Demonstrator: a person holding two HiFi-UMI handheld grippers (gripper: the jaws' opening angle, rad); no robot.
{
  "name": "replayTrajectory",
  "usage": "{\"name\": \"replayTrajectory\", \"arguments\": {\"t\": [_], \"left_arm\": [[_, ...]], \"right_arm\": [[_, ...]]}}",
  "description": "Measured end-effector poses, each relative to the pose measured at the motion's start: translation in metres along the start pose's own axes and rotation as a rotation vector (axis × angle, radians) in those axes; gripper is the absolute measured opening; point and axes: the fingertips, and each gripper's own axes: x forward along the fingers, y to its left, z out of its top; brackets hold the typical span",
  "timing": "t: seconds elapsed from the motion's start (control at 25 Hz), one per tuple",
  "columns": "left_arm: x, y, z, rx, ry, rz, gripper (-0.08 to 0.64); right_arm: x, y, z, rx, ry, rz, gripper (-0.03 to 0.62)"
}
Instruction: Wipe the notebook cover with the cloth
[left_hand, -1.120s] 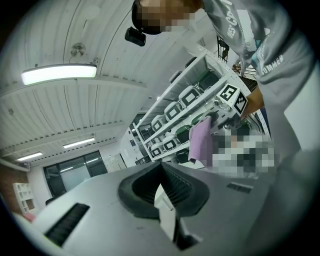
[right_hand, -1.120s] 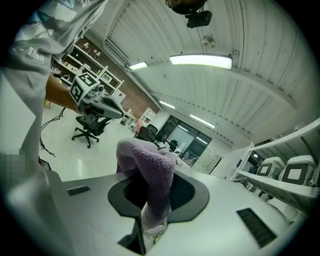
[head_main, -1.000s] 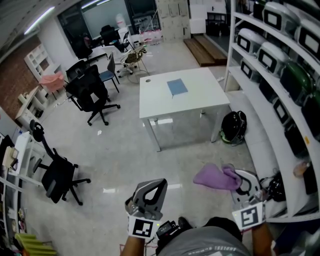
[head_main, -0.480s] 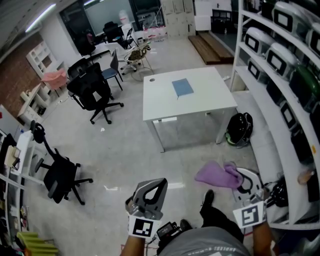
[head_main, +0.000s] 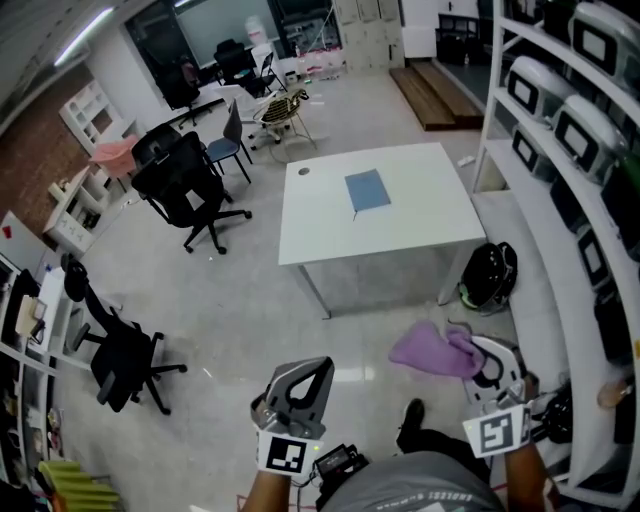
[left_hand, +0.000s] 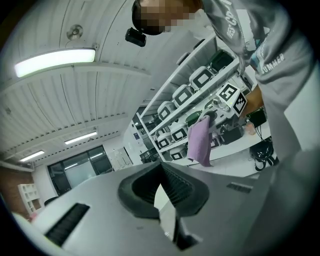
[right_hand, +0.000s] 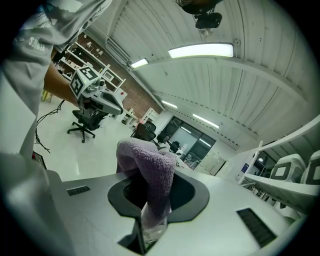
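A blue notebook (head_main: 367, 190) lies flat on a white table (head_main: 330, 235) some way ahead of me. My right gripper (head_main: 478, 361) is shut on a purple cloth (head_main: 434, 350), which hangs from its jaws over the floor, well short of the table. In the right gripper view the cloth (right_hand: 149, 172) drapes out of the closed jaws. My left gripper (head_main: 303, 383) is held low at the left with its jaws together and nothing in them. The left gripper view points upward and shows the cloth (left_hand: 198, 142) and the right gripper (left_hand: 215, 112) beside a shelf.
White shelving (head_main: 575, 160) with boxed devices runs along the right. A black bag (head_main: 489, 277) sits on the floor by the table's right legs. Black office chairs (head_main: 185, 185) stand left of the table, another (head_main: 115, 350) near left. My foot (head_main: 409, 420) shows below.
The table and notebook have shifted a little lower and nearer in the head view as I walk toward them. Both grippers keep the same pose, the cloth still held.
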Motion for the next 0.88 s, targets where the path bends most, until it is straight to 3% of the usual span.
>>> {"name": "replayTrajectory", "arguments": {"t": [0.36,0.88], "left_arm": [[0.094,0.011,-0.003,0.062,0.047,0.028,0.002],[0.175,0.034,-0.027,0.062,0.077,0.003,0.002]], "right_arm": [[0.055,-0.061,-0.042,-0.094,-0.035,0.032,0.083],[0.122,-0.104,-0.077,-0.080,-0.035,0.054,0.083]]}}
